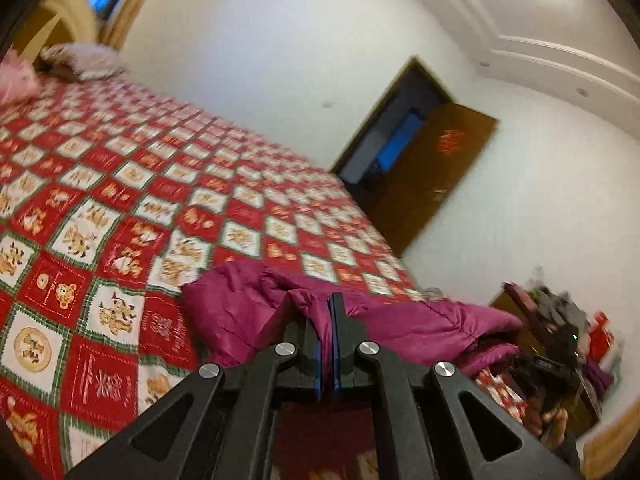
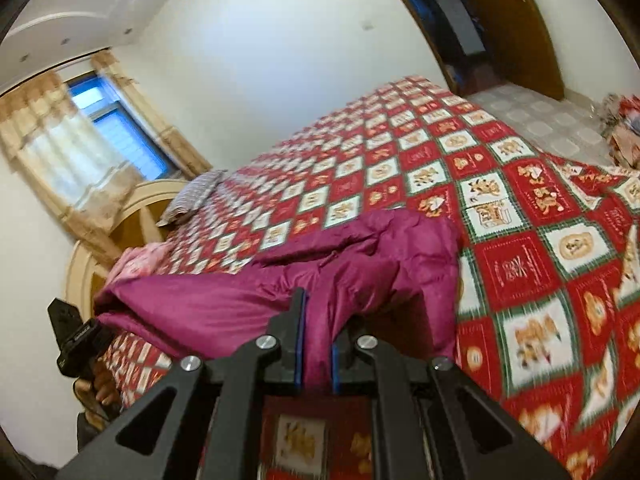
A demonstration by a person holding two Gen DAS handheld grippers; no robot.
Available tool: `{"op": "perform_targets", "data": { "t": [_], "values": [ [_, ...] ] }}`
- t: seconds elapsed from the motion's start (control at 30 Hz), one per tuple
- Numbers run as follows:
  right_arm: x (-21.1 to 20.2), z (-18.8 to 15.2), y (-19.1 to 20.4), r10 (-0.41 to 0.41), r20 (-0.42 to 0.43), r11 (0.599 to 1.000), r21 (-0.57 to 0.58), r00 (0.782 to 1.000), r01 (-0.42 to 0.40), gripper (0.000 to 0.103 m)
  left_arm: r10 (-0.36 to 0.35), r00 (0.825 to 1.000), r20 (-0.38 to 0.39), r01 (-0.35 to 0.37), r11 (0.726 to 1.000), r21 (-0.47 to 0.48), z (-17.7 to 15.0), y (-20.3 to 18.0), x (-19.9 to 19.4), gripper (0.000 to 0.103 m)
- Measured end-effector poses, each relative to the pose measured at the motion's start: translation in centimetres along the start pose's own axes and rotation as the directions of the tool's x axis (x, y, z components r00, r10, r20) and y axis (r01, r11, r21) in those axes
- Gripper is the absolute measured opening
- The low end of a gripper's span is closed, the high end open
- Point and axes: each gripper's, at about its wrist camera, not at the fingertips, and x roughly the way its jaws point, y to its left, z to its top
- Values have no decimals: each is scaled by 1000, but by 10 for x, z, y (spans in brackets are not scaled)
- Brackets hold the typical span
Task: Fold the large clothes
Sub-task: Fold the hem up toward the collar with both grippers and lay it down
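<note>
A magenta puffy coat (image 1: 408, 320) hangs between my two grippers above the bed's near edge. My left gripper (image 1: 327, 304) is shut on a fold of the coat, with fabric pinched between its fingers. In the right wrist view the coat (image 2: 360, 256) drapes across the middle. My right gripper (image 2: 320, 320) is shut on another part of the coat, with fabric pinched between its blue pads. The left gripper (image 2: 70, 334) shows at the far left of the right wrist view, and the right gripper's body (image 1: 560, 344) shows at the right of the left wrist view.
The bed (image 1: 120, 184) carries a red, white and green patchwork cover. A pillow (image 1: 80, 60) and pink cloth (image 1: 16, 80) lie at its head by a curtained window (image 2: 116, 132). A brown door (image 1: 432, 176) stands open. Clutter (image 1: 560, 320) sits by the wall.
</note>
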Motion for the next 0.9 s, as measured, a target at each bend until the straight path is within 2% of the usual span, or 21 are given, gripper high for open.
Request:
{"op": "perform_targets", "data": {
  "t": [0.2,0.33,0.43,0.5,0.6,0.67,0.73,0.8,0.87,0.9],
  "values": [
    [59,32,-22,-38,-24,996,85,999,40,12,124,990,-61,-125,992,-9,20,19,61,3],
    [100,48,-37,-105,-34,988,108,994,108,13,207,972,-114,-210,978,-12,28,31,108,3],
    [132,51,-48,-155,-56,979,128,986,161,14,278,944,-175,-287,958,-23,26,45,149,3],
    [152,51,-55,-192,-58,972,128,980,198,15,331,919,-216,-342,939,-17,22,55,173,3],
    [169,51,-61,-234,-45,963,130,971,238,24,357,899,-252,-374,927,-23,17,68,194,4],
    [177,52,-65,-254,-31,958,132,967,256,37,317,903,-289,-353,932,-82,17,78,201,4],
    [183,50,-71,-274,-25,951,143,961,275,45,228,925,-303,-287,944,-165,21,92,199,4],
    [187,45,-78,-265,-15,952,158,964,264,55,147,940,-308,-228,942,-246,29,102,194,5],
    [190,42,-78,-257,-11,956,146,966,256,63,89,959,-268,-175,933,-314,42,111,179,7],
    [190,42,-76,-253,-5,958,141,967,251,64,101,963,-251,-179,934,-308,49,109,173,9]
  ]
}}
